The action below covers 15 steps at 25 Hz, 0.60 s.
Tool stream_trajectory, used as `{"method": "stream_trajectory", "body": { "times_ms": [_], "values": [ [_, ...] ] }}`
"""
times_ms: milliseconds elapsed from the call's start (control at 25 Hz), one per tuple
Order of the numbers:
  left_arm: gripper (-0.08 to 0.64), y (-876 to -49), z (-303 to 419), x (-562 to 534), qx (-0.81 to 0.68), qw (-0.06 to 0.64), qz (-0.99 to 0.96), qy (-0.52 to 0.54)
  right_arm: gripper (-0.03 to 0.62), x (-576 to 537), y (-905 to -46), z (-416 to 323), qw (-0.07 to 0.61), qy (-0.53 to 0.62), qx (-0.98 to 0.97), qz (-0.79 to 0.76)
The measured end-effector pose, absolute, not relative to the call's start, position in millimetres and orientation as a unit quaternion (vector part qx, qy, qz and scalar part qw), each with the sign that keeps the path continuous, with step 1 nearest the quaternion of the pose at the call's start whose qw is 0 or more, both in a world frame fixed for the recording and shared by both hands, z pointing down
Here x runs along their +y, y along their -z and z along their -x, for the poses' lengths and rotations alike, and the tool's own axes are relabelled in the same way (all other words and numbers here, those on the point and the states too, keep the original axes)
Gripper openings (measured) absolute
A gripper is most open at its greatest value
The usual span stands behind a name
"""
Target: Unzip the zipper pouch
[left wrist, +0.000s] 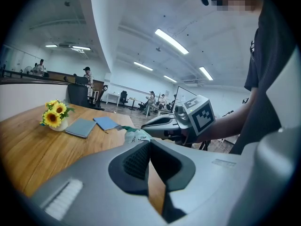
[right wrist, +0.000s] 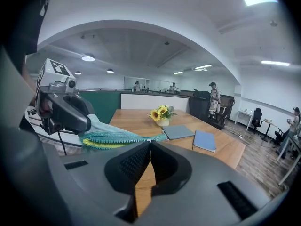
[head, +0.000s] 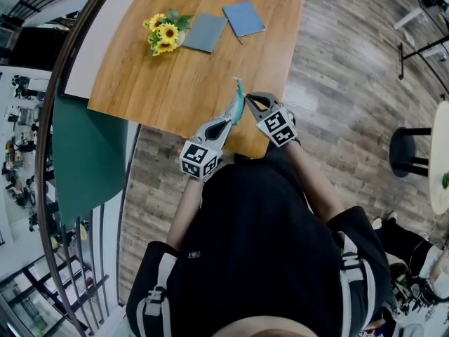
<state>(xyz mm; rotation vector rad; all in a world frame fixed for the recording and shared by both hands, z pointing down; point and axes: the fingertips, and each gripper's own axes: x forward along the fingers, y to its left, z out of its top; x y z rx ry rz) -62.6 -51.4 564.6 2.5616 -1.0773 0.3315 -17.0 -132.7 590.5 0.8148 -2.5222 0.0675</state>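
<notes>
The zipper pouch is teal knit with a yellow band. It hangs on edge above the near edge of the wooden table, held between both grippers. My left gripper is shut on the pouch's near end, and the fabric bunches just past its tips. My right gripper comes in from the right and is shut where the line of zipper teeth meets its tips. In the right gripper view the pouch stretches left to the left gripper's fingers. The zipper pull is hidden.
At the table's far side stand a small pot of sunflowers, a grey notebook and a blue notebook. A railing and a teal wall run along the left. Wood floor and a black stool lie to the right.
</notes>
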Motion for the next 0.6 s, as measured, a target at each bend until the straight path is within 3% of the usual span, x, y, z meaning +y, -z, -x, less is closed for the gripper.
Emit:
{"method": "stream_trajectory", "body": {
  "times_ms": [600],
  "values": [
    [0.005, -563.5, 63.3, -48.7, -0.372, 0.168, -0.905, -0.118, 0.006, -139.4, -591.1, 14.6, 0.244, -0.025, -0.919, -0.308]
  ]
}}
